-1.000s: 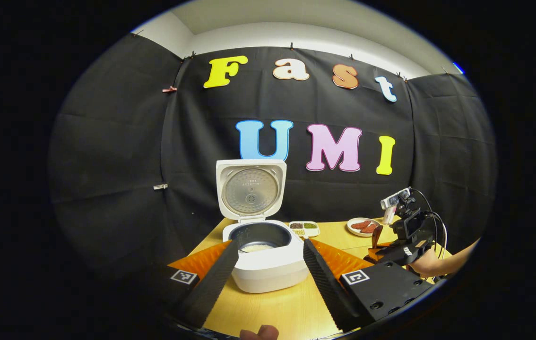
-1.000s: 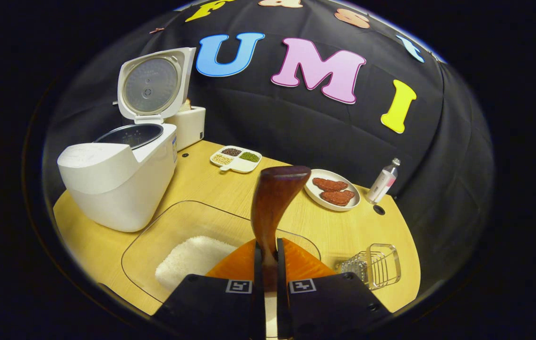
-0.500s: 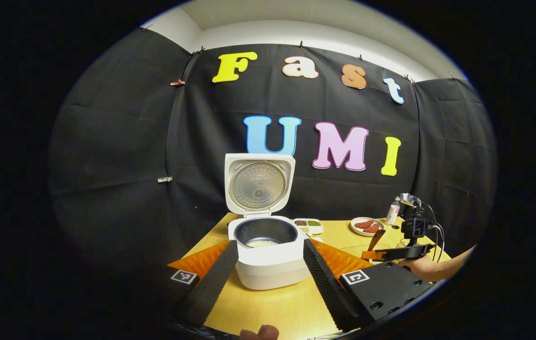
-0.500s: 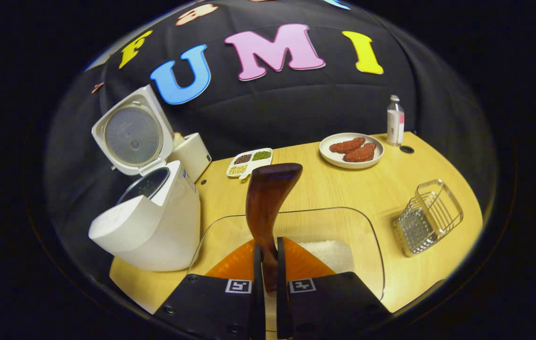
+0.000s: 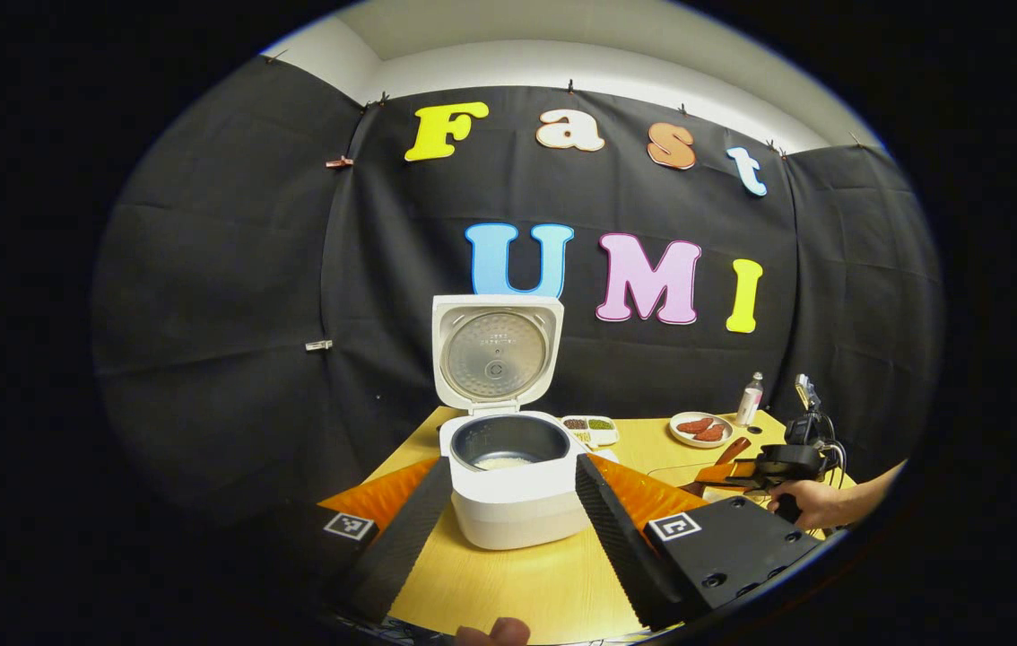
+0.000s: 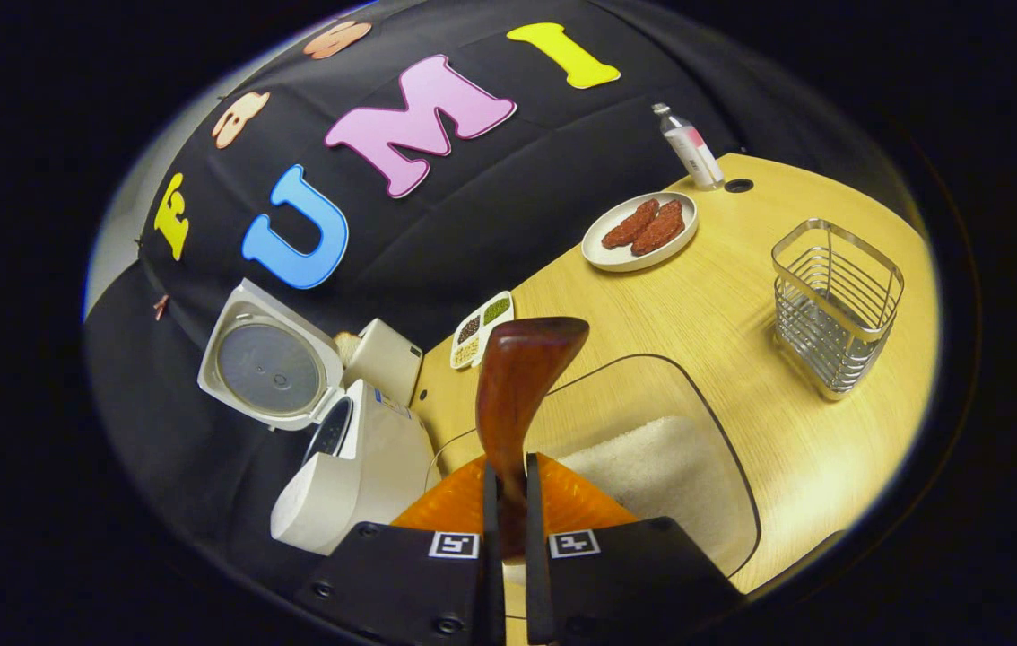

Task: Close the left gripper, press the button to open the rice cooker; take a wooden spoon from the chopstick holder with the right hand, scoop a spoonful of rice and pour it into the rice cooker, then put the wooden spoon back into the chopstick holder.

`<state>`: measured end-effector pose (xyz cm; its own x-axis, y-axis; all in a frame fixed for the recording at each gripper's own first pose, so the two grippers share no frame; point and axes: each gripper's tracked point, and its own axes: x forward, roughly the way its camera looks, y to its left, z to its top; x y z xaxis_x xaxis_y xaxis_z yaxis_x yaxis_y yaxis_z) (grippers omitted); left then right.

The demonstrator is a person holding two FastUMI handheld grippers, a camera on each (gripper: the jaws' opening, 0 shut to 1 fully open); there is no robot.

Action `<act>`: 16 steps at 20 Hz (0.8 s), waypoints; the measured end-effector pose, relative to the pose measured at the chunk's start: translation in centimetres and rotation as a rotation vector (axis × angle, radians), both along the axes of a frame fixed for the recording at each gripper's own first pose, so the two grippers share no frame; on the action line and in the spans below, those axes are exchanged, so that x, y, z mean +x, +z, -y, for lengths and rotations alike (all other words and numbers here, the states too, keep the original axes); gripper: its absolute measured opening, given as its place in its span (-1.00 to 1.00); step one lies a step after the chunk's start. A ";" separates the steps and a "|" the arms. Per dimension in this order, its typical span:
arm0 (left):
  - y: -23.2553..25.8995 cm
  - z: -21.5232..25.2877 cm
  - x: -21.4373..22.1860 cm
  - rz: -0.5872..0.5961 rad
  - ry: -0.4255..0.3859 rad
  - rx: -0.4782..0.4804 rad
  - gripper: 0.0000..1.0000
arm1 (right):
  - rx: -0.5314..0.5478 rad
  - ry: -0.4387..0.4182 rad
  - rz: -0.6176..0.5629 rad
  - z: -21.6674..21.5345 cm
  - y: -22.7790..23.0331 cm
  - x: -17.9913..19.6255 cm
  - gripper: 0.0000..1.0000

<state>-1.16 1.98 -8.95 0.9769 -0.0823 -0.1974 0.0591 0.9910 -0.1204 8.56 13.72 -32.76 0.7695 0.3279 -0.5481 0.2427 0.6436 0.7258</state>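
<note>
The rice cooker [image 5: 513,484] stands on the wooden table [image 5: 526,588] with its lid [image 5: 497,352] swung upright, and a little rice lies in the bottom of its dark inner pot [image 5: 509,442]. Beside it sits a clear tray [image 6: 724,467] holding a heap of rice [image 6: 652,467]. Farther along the table is the wire chopstick holder [image 6: 836,305], standing upright and well apart from the tray. The left gripper [image 5: 508,529] hangs in front of the cooker with its fingers spread wide, touching nothing. The right gripper [image 6: 506,529] is clenched on the handle of the wooden spoon [image 6: 522,377], whose bowl rises above the tray. A plate of brown patties [image 6: 640,229] and a small bottle [image 6: 690,148] stand near the wall.
</note>
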 end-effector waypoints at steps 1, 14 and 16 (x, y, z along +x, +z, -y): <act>0.1 0.1 -0.1 0.002 -0.001 -0.001 0.90 | 0.025 -0.020 0.003 0.5 0.4 0.1 -0.72; 0.4 0.4 -0.7 0.013 -0.004 -0.023 0.90 | 0.322 -0.141 0.019 2.7 7.5 0.0 -0.73; 0.2 0.3 -0.8 0.009 -0.004 -0.031 0.90 | 0.376 -0.160 0.032 2.6 9.4 0.4 -0.73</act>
